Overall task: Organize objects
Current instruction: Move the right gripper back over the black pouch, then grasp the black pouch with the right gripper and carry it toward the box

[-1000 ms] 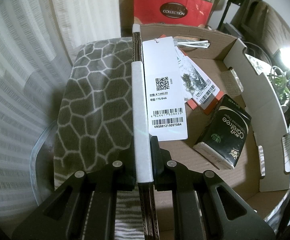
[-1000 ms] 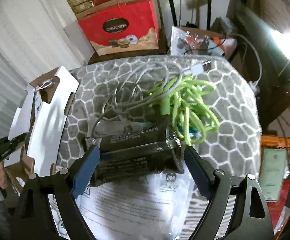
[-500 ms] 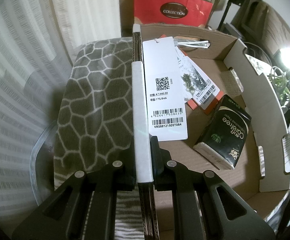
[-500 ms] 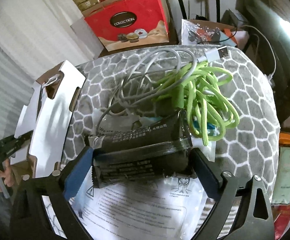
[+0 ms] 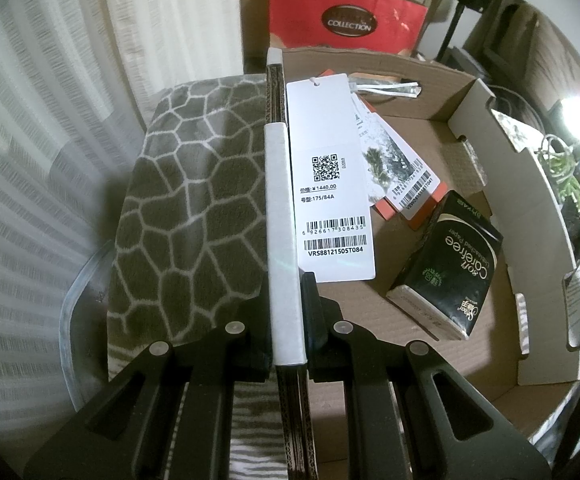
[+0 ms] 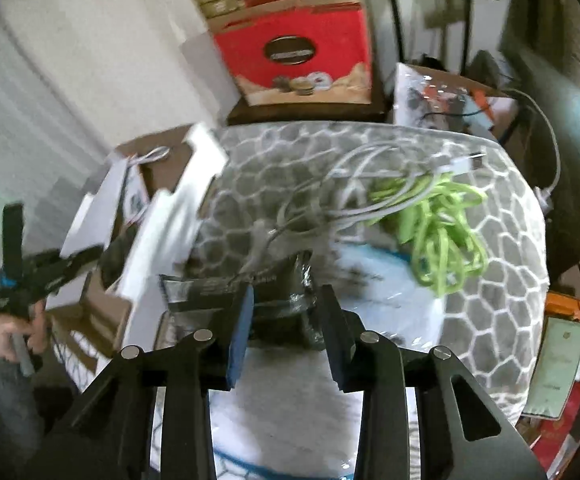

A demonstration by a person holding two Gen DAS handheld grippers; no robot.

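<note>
While the left gripper (image 5: 287, 312) stood clamped on the near wall of the cardboard box (image 5: 470, 96), its jaws were pinched tight on the white-edged rim with no gap beside it. That wall ran straight away from the fingers, dividing the honeycomb-patterned blanket (image 5: 193, 208) on the left from the box floor on the right. Inside, a white hang tag (image 5: 332, 184) lay against the held wall, more tags (image 5: 402, 172) fanned just beside it, and a black tissue pack (image 5: 450, 264) lay near the right wall; bare floor remained in front of the pack and toward the far corner.

Over on the right wrist view, the right gripper (image 6: 285, 316) had just been closing and its jaws gripped a dark crinkled packet (image 6: 277, 288), squeezed narrow between the pads. The packet's left end jutted toward the box's white flaps (image 6: 169, 224), which stood just beside it. Beyond the packet, grey cables (image 6: 354, 184) and a green cord (image 6: 442, 232) lay tangled on the blanket, near its right edge. White plastic sheeting (image 6: 390, 296) lay beneath the packet.
</note>
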